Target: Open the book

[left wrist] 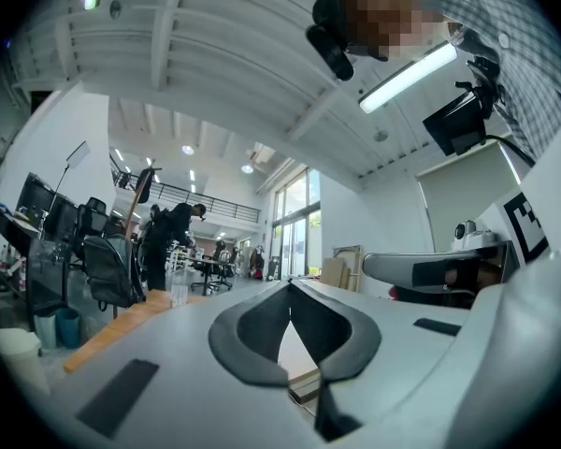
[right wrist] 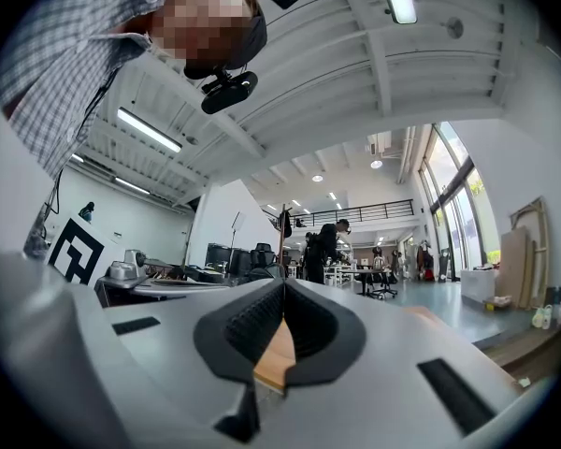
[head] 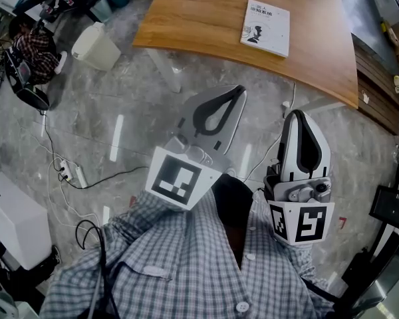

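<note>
Two grippers sit close in front of the person's checked shirt point(head: 186, 264), side by side over the grey stone floor point(head: 120, 111), and both point toward the wooden desk point(head: 199, 18). The left hand-held gripper point(head: 238, 90) has its jaws closed: the tips meet, and the curved hollow between the dark pads behind them holds nothing. The right hand-held gripper point(head: 298, 114) is closed and empty in the same way, its tips together. In the head view it stands nearer the desk's front edge than the left one does. The book point(head: 265, 26) lies flat and shut on the desk, cover up, toward the right part of the top and a little in from the edge. It is well apart from both grippers, and neither touches it or the desk. On the floor to the left of the desk stands a white bin point(head: 96, 45). Further down on that side lies a white power strip point(head: 73, 173), with a dark cable point(head: 113, 176) running from it across the floor.
</note>
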Motion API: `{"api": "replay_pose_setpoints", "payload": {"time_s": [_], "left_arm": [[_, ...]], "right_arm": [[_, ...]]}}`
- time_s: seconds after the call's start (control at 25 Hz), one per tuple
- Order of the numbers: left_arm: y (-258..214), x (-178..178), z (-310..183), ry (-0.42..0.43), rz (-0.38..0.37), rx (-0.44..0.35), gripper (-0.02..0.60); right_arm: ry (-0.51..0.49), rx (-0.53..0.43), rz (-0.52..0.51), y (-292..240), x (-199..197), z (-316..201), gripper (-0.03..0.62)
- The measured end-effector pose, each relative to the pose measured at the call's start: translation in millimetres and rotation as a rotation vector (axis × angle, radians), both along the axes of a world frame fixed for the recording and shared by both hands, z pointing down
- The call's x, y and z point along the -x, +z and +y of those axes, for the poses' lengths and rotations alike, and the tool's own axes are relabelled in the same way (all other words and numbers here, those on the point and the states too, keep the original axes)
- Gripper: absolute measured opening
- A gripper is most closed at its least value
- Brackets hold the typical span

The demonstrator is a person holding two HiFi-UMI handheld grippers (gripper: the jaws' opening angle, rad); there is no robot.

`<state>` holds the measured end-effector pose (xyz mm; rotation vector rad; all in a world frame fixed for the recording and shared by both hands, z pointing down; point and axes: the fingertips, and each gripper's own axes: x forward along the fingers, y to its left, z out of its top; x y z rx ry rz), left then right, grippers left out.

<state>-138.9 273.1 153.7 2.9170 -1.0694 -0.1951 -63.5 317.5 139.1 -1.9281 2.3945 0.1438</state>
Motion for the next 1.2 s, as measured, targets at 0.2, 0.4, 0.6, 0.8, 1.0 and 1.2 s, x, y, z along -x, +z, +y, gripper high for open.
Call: {"api": "replay_pose_setpoints", "payload": {"time_s": [0.2,0.4,0.6,0.8,1.0,1.2], "left_arm": [[-0.3,16.1,-2.9,0.004,0.001,-0.004,0.009],[1.6,35.1,-4.2,0.001,-0.003,-0.017,0.009],[3.7,55.1,-5.8,-0.009,0.004,-0.013,0.009],[6.1,60.5,-10.1,-0.015,0.006,-0.003,0.009],[8.1,56.8,-17.6,-0.025,0.001,0.003,0.009],[14.3,43.8,-33.2,-0.037,-0.015,0.008,0.009]], "right_arm": [[0.024,-0.001,0.015,0.4,10.9,0.0,0.020],[0.047,-0.011,0.018,1.8,22.5,1.4,0.020],[0.056,-0.008,0.014,4.2,37.6,2.5,0.020],[0.068,0.003,-0.002,4.8,35.9,2.4,0.020],[0.084,0.019,-0.011,9.7,23.6,-7.8,0.020],[0.073,0.027,-0.018,17.9,6.5,-29.8,0.020]]}}
